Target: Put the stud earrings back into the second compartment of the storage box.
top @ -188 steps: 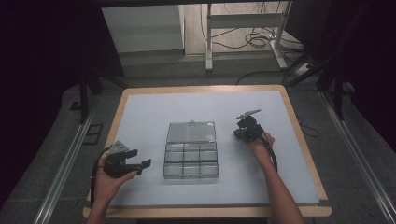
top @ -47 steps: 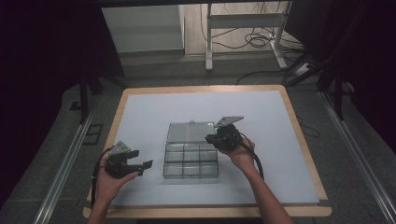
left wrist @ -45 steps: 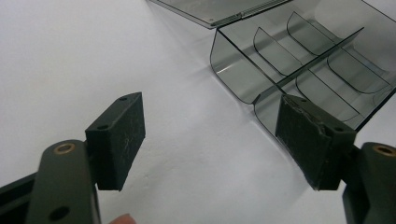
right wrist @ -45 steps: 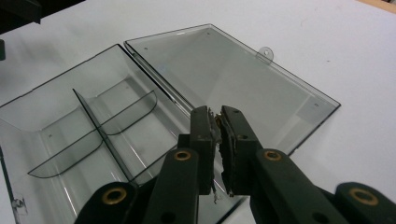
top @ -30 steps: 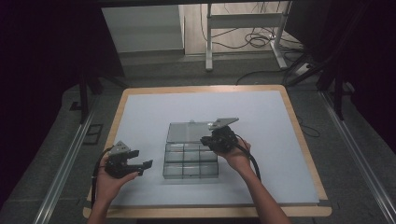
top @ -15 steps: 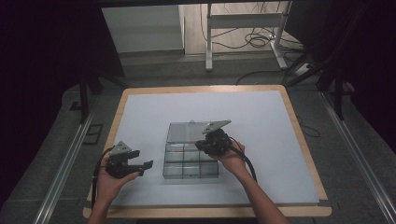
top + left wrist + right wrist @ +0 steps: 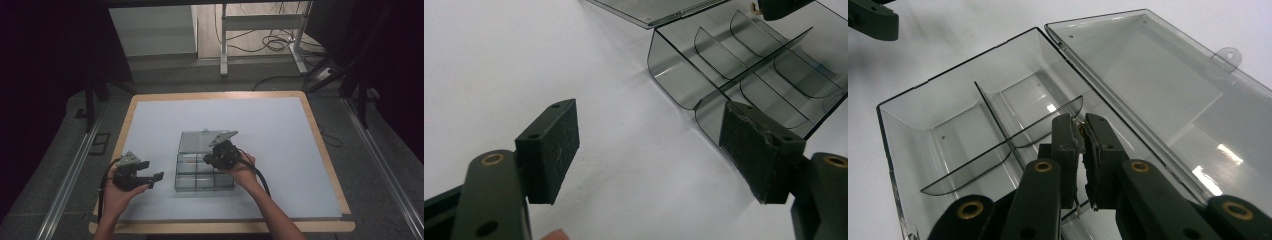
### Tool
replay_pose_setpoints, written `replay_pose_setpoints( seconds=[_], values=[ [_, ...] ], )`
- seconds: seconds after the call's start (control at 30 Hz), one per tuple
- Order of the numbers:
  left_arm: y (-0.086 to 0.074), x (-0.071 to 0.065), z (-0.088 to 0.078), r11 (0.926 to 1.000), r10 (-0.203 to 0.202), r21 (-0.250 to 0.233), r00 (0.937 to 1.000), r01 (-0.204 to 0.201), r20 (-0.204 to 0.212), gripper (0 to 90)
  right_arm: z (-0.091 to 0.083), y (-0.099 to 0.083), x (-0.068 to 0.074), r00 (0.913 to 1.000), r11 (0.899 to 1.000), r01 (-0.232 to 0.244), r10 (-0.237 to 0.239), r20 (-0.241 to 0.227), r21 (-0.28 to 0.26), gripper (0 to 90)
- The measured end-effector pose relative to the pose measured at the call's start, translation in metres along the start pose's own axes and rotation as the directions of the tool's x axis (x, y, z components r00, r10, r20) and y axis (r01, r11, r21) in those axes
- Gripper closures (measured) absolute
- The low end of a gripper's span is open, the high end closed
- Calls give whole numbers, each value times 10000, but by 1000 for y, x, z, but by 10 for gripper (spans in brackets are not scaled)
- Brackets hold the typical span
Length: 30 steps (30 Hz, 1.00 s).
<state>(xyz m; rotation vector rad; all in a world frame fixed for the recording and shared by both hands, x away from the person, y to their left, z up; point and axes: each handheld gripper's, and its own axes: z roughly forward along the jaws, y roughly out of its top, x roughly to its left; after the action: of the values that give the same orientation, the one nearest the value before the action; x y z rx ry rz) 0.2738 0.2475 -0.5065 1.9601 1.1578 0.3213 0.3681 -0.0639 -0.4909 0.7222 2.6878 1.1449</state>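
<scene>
Organiser box (image 7: 204, 172) of clear smoked plastic sits near the middle of the white table (image 7: 300, 150), its lid (image 7: 197, 141) thrown fully open and lying flat on the far side. Curved dividers (image 7: 998, 150) split the tray into compartments. Right gripper (image 7: 214, 159) hangs over the tray's far right part, jaws brought together; in the right gripper view they pinch the top edge of a curved divider, the tips (image 7: 1082, 131) close against it. Left gripper (image 7: 150, 177) rests just left of the box, clear of it, jaws spread wide with nothing between the pads (image 7: 551, 150); the box corner (image 7: 674, 75) lies ahead of them
</scene>
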Motion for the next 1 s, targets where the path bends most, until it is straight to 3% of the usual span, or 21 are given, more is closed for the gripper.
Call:
replay_pose_setpoints(
  seconds=[1.0],
  values=[
    [0, 0, 0, 10000, 13, 24, 10000, -13, 23, 246, 18, -3, 5, 9998, 9974, 202, -197, -79, 692, 823]
  ],
)
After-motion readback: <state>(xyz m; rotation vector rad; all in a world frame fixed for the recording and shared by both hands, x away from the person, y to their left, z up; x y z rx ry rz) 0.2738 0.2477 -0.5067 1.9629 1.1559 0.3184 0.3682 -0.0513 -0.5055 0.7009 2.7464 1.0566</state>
